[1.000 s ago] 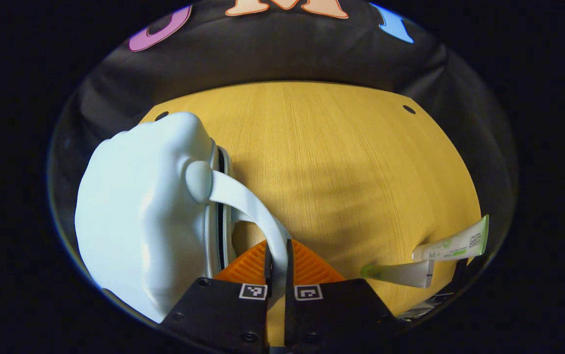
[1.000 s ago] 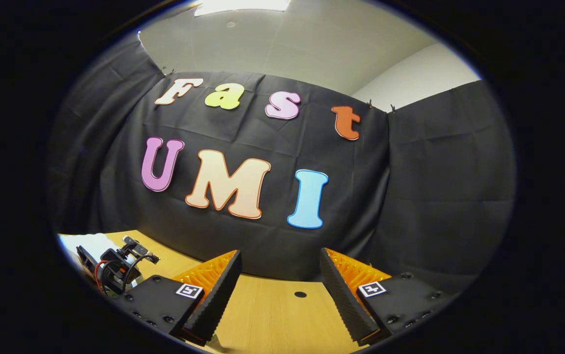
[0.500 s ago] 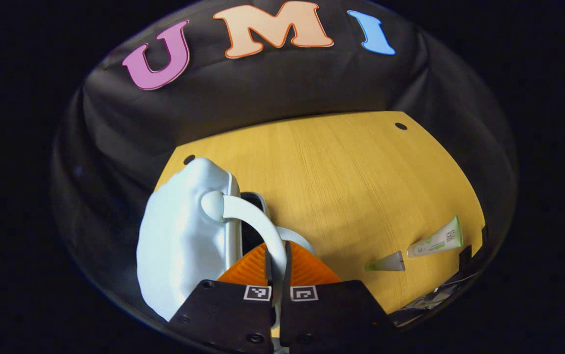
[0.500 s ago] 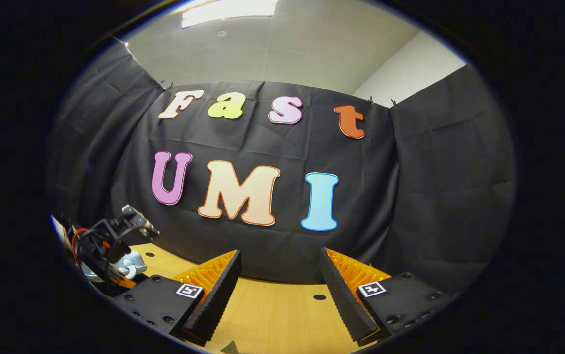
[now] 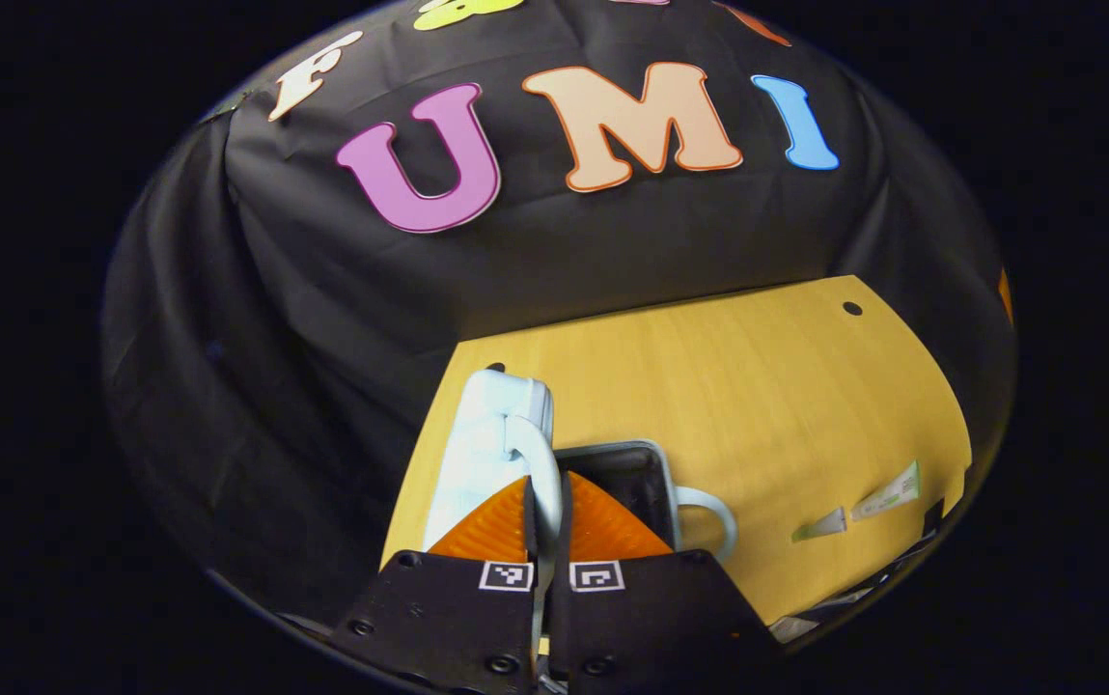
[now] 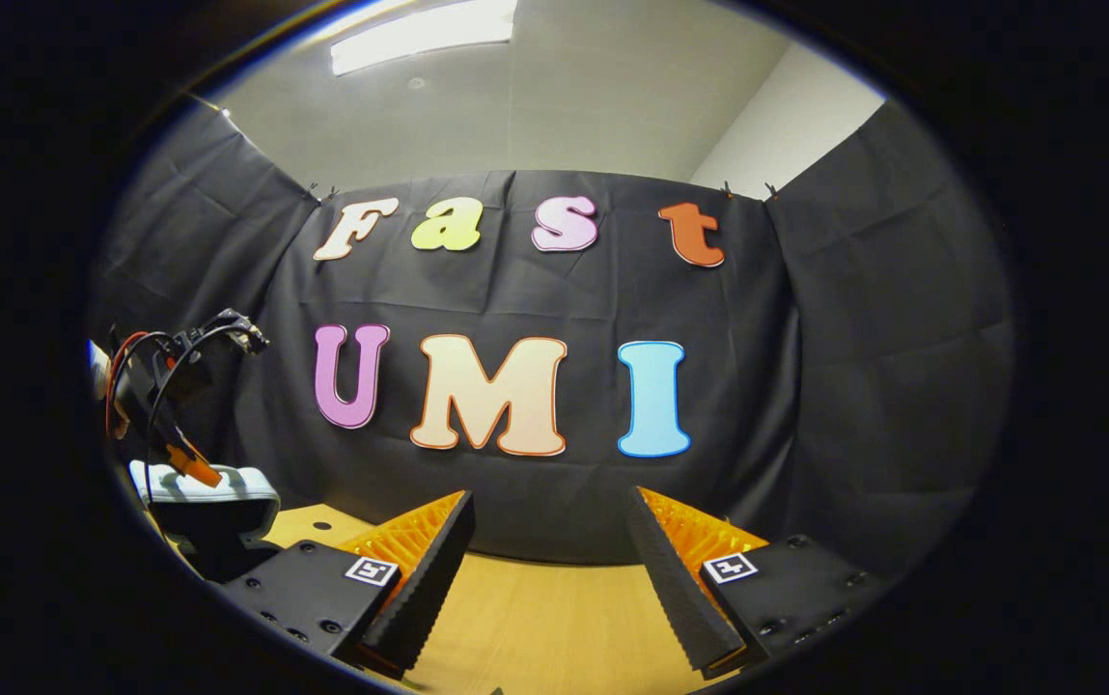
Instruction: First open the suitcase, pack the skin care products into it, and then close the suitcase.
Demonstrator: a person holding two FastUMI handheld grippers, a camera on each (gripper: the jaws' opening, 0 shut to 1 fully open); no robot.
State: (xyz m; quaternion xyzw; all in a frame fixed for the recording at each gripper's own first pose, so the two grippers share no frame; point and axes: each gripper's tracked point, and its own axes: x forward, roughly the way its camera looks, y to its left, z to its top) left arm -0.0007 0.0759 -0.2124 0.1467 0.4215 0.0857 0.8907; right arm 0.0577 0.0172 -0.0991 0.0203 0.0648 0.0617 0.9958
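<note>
Currently the suitcase [image 5: 491, 434], a small pale blue hard shell, sits open at the near left part of the bench [image 5: 757, 386]. Its lid stands raised on the left, and the dark interior of the lower half [image 5: 626, 478] shows just to the right of it. A second pale handle [image 5: 713, 507] loops out from the lower half's right side. The left tool [image 5: 544, 502] has its orange fingers closed almost together on the lid's curved handle [image 5: 537, 463], which runs between them. Two skin care tubes [image 5: 863, 507], white with green, lie end to end on the bench, well apart from the suitcase toward the right edge.

From the right gripper view, the right tool [image 6: 549, 569] hangs with its fingers spread wide and nothing between them, above bare bench surface. At the far left of that view the raised lid [image 6: 211, 487] is seen edge-on, with the left tool's body and wiring [image 6: 163, 381] above it.
</note>
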